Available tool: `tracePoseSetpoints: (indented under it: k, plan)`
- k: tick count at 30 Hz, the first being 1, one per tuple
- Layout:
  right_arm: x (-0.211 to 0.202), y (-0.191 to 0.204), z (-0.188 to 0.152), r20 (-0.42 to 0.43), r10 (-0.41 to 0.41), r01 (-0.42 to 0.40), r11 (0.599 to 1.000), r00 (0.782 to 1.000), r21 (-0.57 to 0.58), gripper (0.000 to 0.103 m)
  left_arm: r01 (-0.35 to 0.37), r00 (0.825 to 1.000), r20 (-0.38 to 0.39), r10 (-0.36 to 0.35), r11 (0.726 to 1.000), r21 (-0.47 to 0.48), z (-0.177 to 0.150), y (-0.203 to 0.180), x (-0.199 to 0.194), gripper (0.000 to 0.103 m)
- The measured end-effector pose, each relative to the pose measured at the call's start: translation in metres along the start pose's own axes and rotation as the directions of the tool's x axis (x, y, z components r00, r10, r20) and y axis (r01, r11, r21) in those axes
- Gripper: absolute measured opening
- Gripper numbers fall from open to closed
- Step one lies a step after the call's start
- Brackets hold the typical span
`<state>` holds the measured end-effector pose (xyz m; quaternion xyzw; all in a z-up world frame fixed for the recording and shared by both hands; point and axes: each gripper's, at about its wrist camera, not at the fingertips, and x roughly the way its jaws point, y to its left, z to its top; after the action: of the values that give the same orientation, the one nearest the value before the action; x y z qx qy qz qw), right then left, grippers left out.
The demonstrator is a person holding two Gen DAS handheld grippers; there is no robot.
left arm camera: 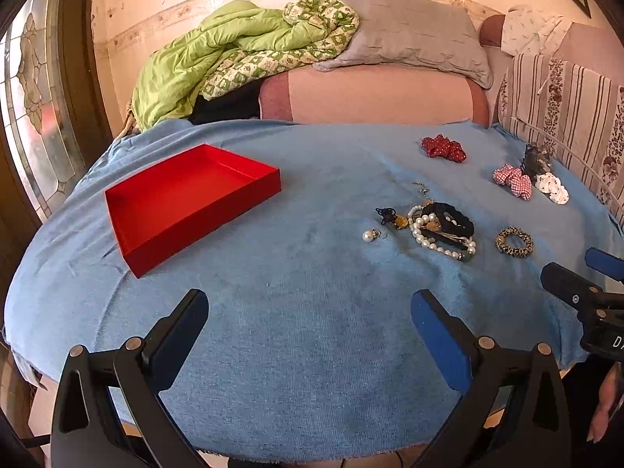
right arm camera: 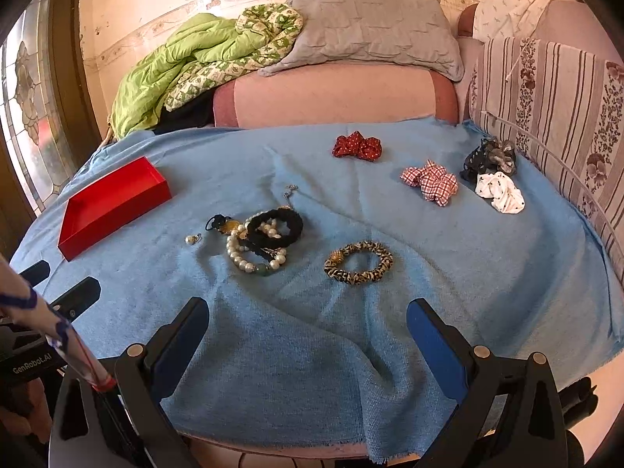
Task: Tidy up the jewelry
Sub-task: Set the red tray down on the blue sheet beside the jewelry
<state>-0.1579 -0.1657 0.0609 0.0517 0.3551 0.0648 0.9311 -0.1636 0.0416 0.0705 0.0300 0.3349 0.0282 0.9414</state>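
Note:
An empty red tray point(left arm camera: 163, 234) point(right arm camera: 78, 234) sits at the left of the blue cloth. A heap of pearl bracelets point(left arm camera: 429, 234) point(right arm camera: 249, 257) and black bands point(left arm camera: 454, 220) point(right arm camera: 279, 226) lies mid-cloth, with a pearl earring point(left arm camera: 370, 235) point(right arm camera: 193, 238) to its left. A leopard bracelet point(left arm camera: 514, 240) point(right arm camera: 358, 262) lies to its right. My left gripper point(left arm camera: 310, 308) is open and empty above the near cloth. My right gripper point(right arm camera: 308, 316) is open and empty, just short of the leopard bracelet.
Scrunchies lie at the back right: red dotted point(right arm camera: 357, 146), red checked point(right arm camera: 431, 181), white point(right arm camera: 501, 192), black-grey point(right arm camera: 489, 158). The blue cloth point(right arm camera: 468, 273) covers the table. A sofa with a green quilt point(right arm camera: 175, 74) and grey pillow point(right arm camera: 370, 31) stands behind.

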Motion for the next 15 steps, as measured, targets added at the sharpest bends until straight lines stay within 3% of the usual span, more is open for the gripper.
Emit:
tracePoseSetpoints:
  k: [15]
  plan:
    - [0.008,-0.01,0.001,-0.018,0.002,-0.001,0.999,1.0,0.033,0.103,0.034,0.999,-0.035,-0.034,0.999,0.007,0.001,-0.01,0.011,0.103]
